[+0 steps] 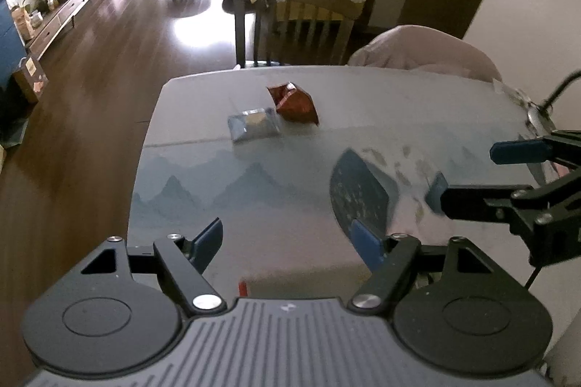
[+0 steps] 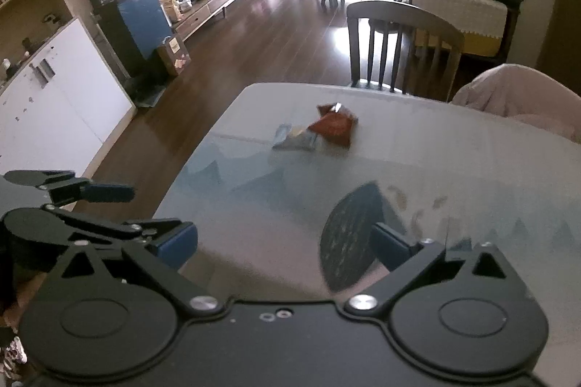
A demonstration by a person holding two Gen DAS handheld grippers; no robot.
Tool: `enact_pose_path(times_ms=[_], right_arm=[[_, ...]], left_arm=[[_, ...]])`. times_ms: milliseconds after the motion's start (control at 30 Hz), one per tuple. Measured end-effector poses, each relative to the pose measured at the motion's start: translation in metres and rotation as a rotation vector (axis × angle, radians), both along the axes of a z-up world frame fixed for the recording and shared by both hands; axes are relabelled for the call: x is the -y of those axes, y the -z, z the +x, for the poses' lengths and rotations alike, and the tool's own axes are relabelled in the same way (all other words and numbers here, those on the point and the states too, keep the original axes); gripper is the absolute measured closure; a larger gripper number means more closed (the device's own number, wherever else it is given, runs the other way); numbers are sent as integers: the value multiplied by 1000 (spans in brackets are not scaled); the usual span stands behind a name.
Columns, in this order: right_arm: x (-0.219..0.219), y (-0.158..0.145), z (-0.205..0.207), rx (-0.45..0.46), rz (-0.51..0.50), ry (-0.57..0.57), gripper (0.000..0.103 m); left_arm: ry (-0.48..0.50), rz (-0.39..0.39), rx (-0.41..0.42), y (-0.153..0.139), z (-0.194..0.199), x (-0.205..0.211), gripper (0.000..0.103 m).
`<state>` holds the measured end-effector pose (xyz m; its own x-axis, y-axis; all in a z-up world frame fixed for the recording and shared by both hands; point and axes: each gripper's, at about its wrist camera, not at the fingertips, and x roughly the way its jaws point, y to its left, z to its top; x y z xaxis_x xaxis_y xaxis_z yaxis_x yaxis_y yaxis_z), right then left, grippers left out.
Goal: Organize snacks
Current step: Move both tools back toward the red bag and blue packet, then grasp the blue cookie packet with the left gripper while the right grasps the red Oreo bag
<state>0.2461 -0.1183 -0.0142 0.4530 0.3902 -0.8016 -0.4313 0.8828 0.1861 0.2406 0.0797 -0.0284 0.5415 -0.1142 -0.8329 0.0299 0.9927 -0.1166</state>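
Note:
A red snack packet (image 1: 295, 104) and a silver-blue snack packet (image 1: 253, 124) lie side by side on the grey table (image 1: 276, 198), toward its far side. Both show in the right wrist view, red (image 2: 336, 125) and silver-blue (image 2: 295, 137). My left gripper (image 1: 290, 241) is open and empty over the table's near part, well short of the packets. My right gripper (image 2: 287, 241) is open and empty; it also shows at the right of the left wrist view (image 1: 468, 169). The left gripper shows at the left of the right wrist view (image 2: 145, 216).
A dark patterned patch (image 1: 359, 191) is printed on the tablecloth. A wooden chair (image 1: 297, 20) stands at the table's far edge, a pink-covered chair (image 1: 425, 49) at the far right. A spoon and cable (image 1: 537, 114) lie at the right edge. Wooden floor lies left of the table.

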Motion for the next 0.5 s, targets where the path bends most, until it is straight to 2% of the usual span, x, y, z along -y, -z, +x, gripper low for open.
enact_pose_path(times_ms=[267,500], right_arm=[[-14,12,103,-34,-7,33,2],[-27,51,185,-96,-26,72,2]], left_arm=[[-16,-19,-52,11,90,-11,25],[-25,-20,-103,45,162,-20,25]])
